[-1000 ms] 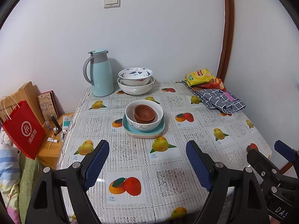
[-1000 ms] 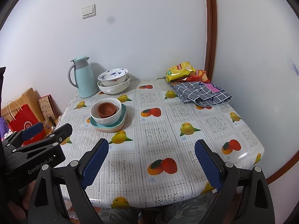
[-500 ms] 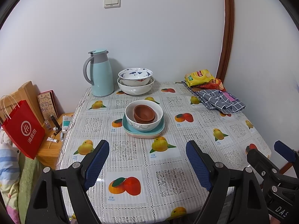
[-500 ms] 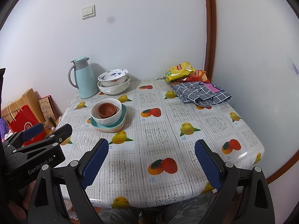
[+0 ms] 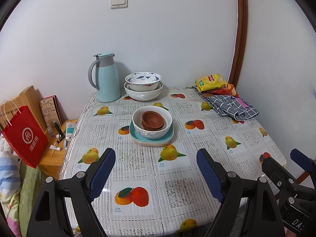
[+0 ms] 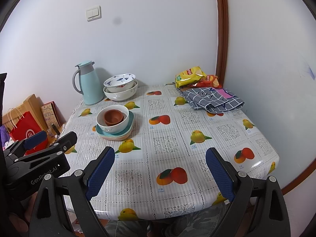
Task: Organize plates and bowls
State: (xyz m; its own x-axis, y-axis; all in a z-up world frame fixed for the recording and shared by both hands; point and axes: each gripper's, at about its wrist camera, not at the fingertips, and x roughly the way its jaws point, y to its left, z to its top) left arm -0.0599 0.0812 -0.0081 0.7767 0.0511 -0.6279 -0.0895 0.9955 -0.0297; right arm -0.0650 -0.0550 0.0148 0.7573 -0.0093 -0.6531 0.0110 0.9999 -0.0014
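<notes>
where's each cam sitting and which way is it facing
Left wrist: on the left gripper, at the near table edge, facing the wall; open blue fingers below, right gripper at lower right.
Right wrist: on the right gripper, further right, same heading; open fingers below, left gripper at lower left, the person's patterned clothing beneath.
Shared: white bowl holding brown bowls on stacked plates, teal jug, stacked bowls behind, checked cloth.
</notes>
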